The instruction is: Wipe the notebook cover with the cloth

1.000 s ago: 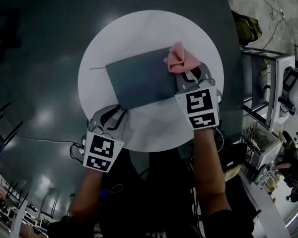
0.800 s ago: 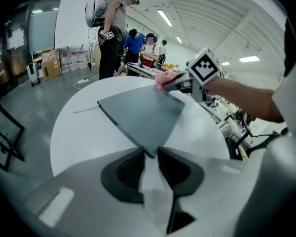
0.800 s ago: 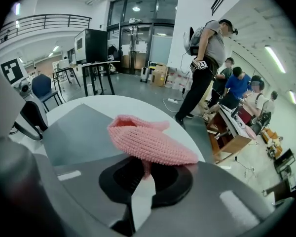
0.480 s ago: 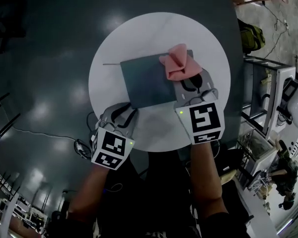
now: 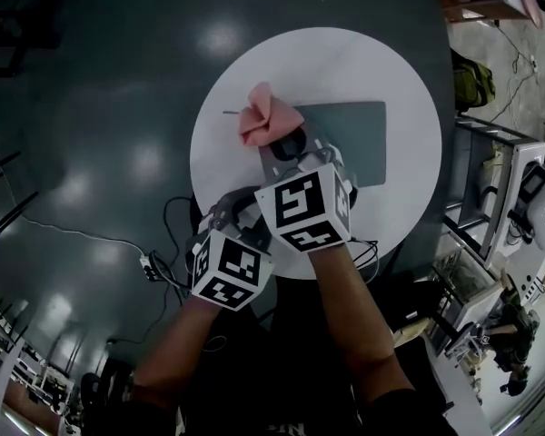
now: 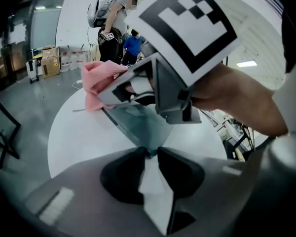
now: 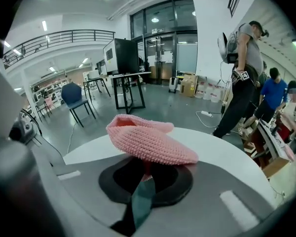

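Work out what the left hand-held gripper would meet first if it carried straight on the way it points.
The notebook: its corner sits pinched at the left hand-held gripper's jaw tips. Further along, probably the right hand-held gripper with the pink cloth, though depth is unclear.

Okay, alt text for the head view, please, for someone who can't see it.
Seen from above, the right gripper holds a pink cloth at the left end of a dark notebook on a round white table. The left gripper sits beside it at the notebook's near edge.
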